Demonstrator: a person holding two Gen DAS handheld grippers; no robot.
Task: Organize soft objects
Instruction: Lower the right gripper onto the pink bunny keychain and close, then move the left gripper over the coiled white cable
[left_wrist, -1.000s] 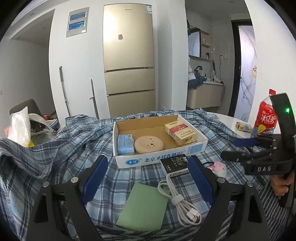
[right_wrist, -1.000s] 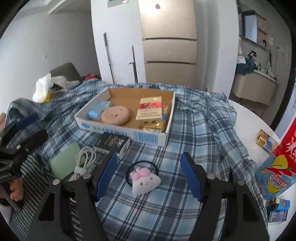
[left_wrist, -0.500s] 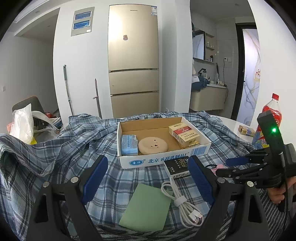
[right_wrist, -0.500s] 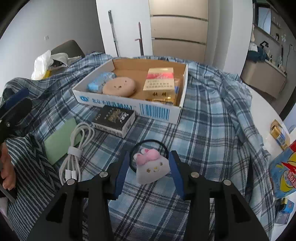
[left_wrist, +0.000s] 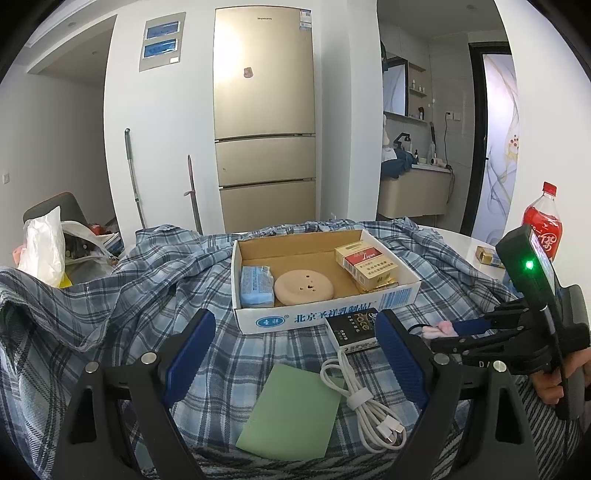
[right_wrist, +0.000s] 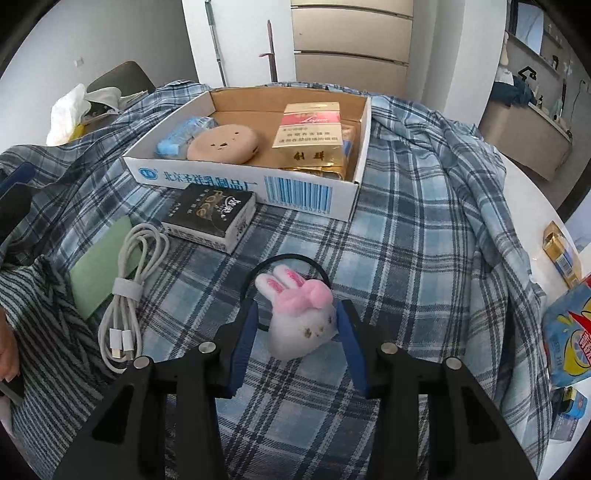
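Right tongs sit low over the plaid cloth, their blue pads pressed against both sides of a small white plush bunny with pink ears and a pink bow, so they are grasping it; a black elastic loop attached to the bunny arcs over the cloth just beyond it. Left tongs hover spread wide with nothing between the pads, above a green pad of paper and a coiled white cable that lie side by side on the cloth. Just past these rests a black box, touching or nearly touching the front wall of a shallow cardboard box. Inside that box, from left to right in the left-wrist view, are a blue packet, a round tan disc and a red-and-gold cigarette pack. To the right, on the bare white surface, are a small gold carton and a red soda bottle. Farther back stand a white plastic bag at the left and a gold refrigerator against the wall.
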